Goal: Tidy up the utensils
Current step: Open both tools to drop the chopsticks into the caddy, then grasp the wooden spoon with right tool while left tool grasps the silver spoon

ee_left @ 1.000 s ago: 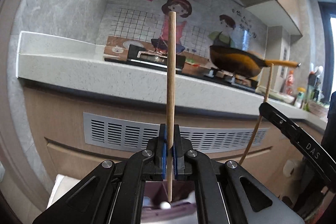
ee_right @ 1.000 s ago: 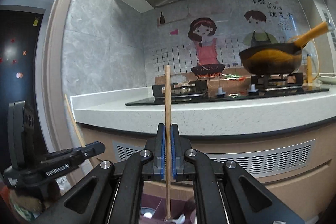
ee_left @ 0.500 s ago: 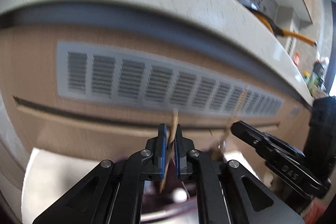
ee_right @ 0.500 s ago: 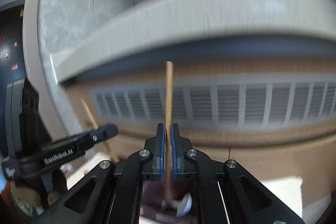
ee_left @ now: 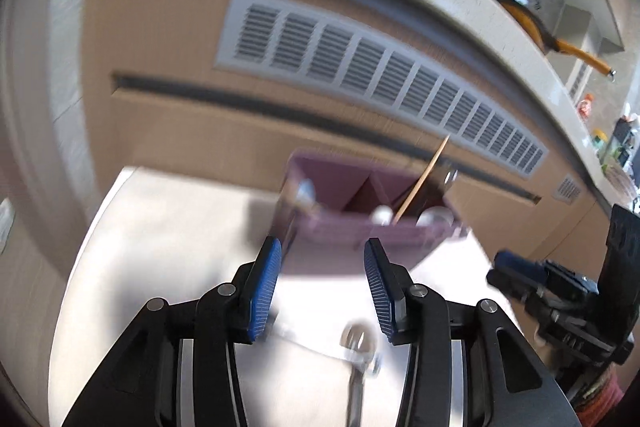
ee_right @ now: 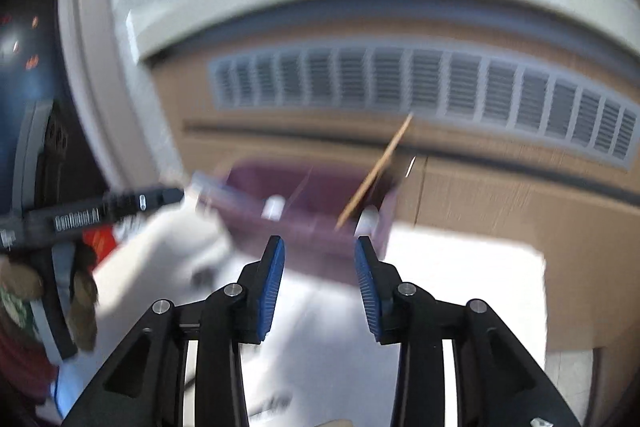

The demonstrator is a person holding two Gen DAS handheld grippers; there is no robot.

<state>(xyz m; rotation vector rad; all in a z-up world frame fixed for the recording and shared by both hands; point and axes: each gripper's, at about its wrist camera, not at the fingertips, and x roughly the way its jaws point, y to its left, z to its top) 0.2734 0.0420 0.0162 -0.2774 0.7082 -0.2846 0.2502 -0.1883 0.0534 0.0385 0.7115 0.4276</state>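
Observation:
A purple utensil holder point(ee_left: 320, 171) point(ee_right: 304, 223) stands on a white table by the cabinet front. A wooden chopstick point(ee_left: 422, 183) point(ee_right: 376, 171) leans inside it, tilted to the right, among round utensil ends. My left gripper point(ee_left: 322, 259) is in front of the holder, its jaws opening with nothing between the blue pads. My right gripper point(ee_right: 320, 259) is also before the holder, jaws opening and empty. A metal spoon point(ee_left: 358, 351) lies on the table just under the left gripper. Each gripper shows at the edge of the other's view, blurred.
The white table point(ee_left: 160, 227) point(ee_right: 460, 287) ends close to a wooden cabinet with a grey vent grille point(ee_left: 360, 63) point(ee_right: 420, 83) under a pale counter. A pan with an orange handle point(ee_left: 560, 43) sits on the counter at the far right.
Both grippers dropped and tipped downward, then opened and let go of their chopsticks. A chopstick now leans in the purple holder, and the table has come into view.

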